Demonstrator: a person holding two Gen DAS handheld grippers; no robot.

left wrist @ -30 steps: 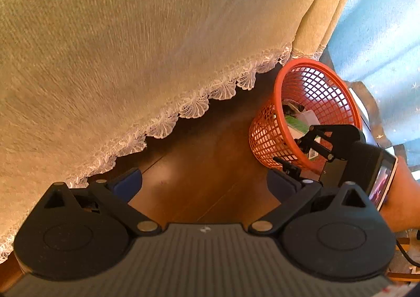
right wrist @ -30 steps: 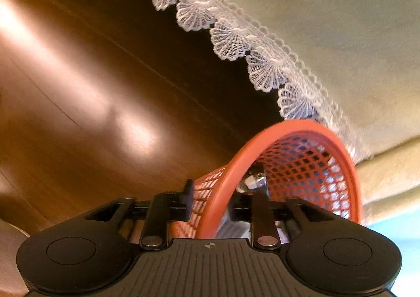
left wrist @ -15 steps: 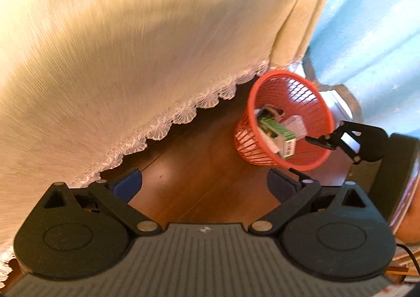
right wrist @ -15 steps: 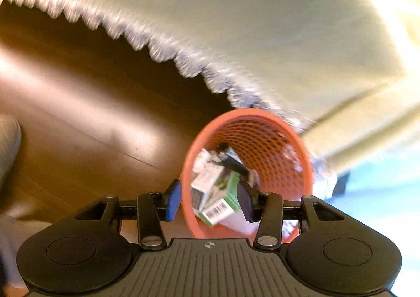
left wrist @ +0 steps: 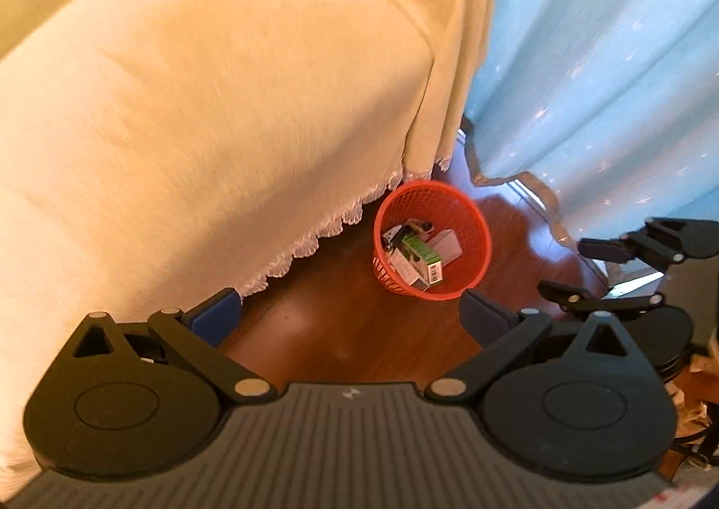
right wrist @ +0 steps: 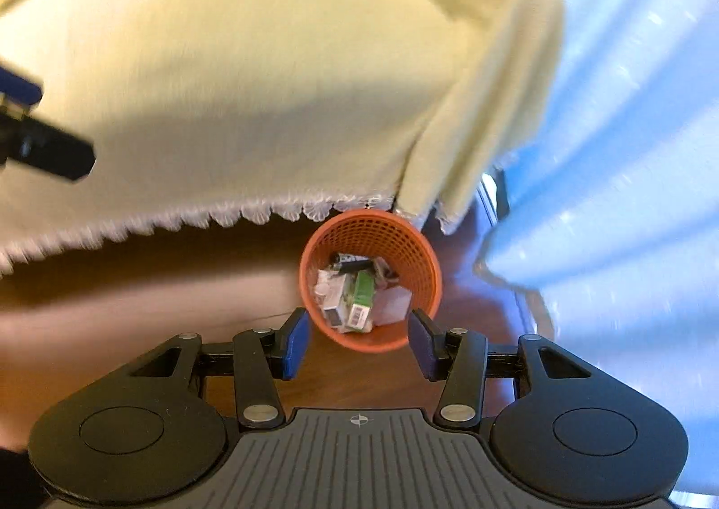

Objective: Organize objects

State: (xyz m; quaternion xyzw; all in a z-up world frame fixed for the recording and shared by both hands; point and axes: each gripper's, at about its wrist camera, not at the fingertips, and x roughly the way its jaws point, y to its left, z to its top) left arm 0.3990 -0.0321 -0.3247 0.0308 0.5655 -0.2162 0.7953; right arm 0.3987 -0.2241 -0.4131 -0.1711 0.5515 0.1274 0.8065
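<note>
Item one: a round orange plastic mesh basket [left wrist: 432, 239], upright on the dark polished wooden floor [left wrist: 341, 329], just beside the white lace hem of a pale yellow textured bedspread [left wrist: 215, 113] that drapes nearly to the floor. Contents: a green-and-white carton with a barcode [right wrist: 361, 300] leaning across a grey-white box [right wrist: 333, 297], a pale lilac box [right wrist: 393, 304] at its side, and a black cylindrical item [right wrist: 348, 262] toward the back wall; smaller pieces among them are too blurred to name. Item two: a light blue curtain [left wrist: 606, 73] hanging past the bed corner, its hem reaching the floor near the basket. Item three: the left gripper [left wrist: 350, 311], blue-padded jaws wide apart, holding nothing, high over the floor. Item four: the right gripper [right wrist: 358, 340], jaws likewise spread and empty, looking down into the basket from well above; it also shows at the right edge of the left wrist view. Status, by judgement: the items in sight sit in the basket and both tools are free, so a deposit step appears complete. Next move, by judgement: find any object lying outside the basket, none being visible here, and bring an open gripper down around it.
</note>
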